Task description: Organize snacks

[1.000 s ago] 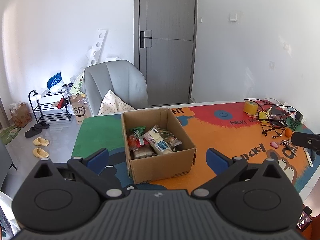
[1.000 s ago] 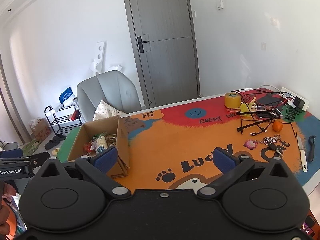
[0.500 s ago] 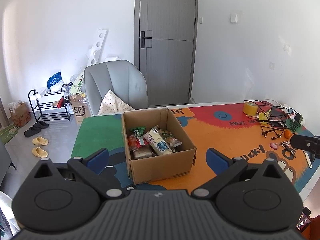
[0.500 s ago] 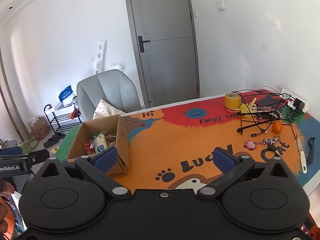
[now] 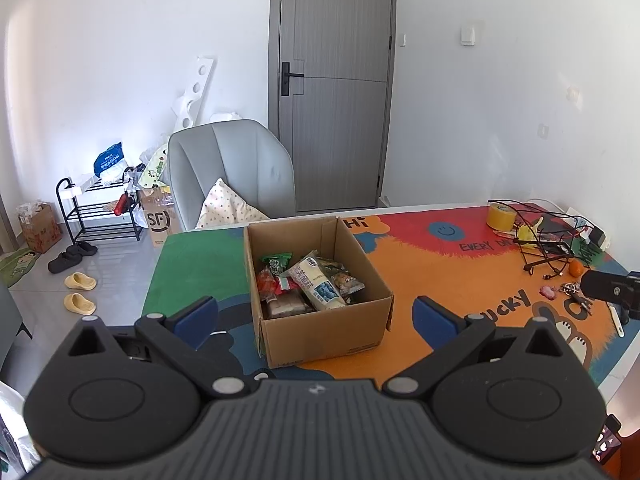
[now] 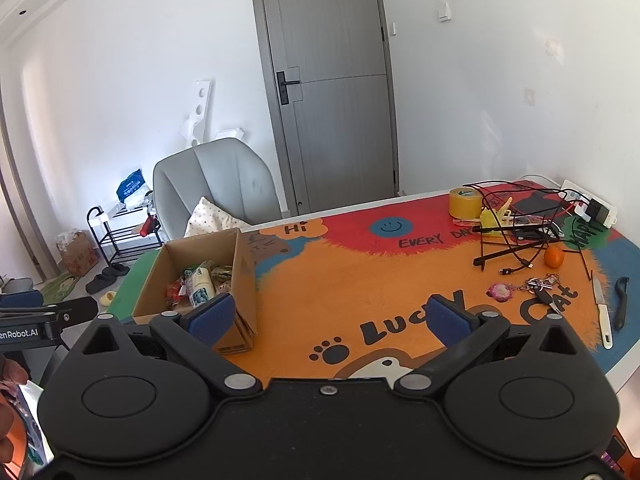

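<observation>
- White walls, a grey door and a cartoon-printed table mat (image 6: pixel 360 280) fill our view.
- We hold the left gripper (image 5: pixel 316 316) wide open and empty, hovering short of the cardboard box (image 5: pixel 320 332), which sits straight ahead of its fingers.
- Our right gripper (image 6: pixel 332 318) is likewise spread wide and grips nothing; the box lies ahead to its left.
- The snacks sit piled inside the box: a white wrapped packet (image 5: pixel 318 282) on top, a green packet (image 5: pixel 276 262) behind it.
- We judge these packets light, soft and crinkly, with slippery film and contents that may crush.
- We would pinch the white packet across its narrow middle, gently.
</observation>
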Motion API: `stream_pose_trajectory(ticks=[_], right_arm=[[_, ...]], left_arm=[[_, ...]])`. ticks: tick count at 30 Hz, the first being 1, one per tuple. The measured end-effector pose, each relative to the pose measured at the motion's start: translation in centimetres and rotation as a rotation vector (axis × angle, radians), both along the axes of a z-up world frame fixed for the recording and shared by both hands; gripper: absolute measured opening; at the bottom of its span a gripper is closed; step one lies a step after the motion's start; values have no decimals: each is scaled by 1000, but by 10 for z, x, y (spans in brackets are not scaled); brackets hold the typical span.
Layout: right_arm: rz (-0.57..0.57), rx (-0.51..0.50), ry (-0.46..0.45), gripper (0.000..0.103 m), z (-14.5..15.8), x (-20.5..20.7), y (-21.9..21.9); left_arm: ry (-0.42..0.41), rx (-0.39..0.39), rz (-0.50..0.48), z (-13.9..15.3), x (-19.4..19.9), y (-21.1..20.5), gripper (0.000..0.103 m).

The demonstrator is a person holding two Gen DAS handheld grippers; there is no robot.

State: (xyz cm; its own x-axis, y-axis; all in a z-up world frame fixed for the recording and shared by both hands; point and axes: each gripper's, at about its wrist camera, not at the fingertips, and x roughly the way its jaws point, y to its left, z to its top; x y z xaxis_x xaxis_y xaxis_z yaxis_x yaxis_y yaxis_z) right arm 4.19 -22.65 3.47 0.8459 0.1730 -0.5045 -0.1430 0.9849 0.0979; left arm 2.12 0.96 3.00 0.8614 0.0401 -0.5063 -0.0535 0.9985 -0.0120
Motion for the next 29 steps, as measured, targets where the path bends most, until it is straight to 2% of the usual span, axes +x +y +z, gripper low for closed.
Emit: stream_pose_trajectory(ticks=[29], right_arm=[[-11, -32, 12, 103, -4, 3, 4]], left_arm=[[5, -8, 8, -1, -1, 6, 103]])
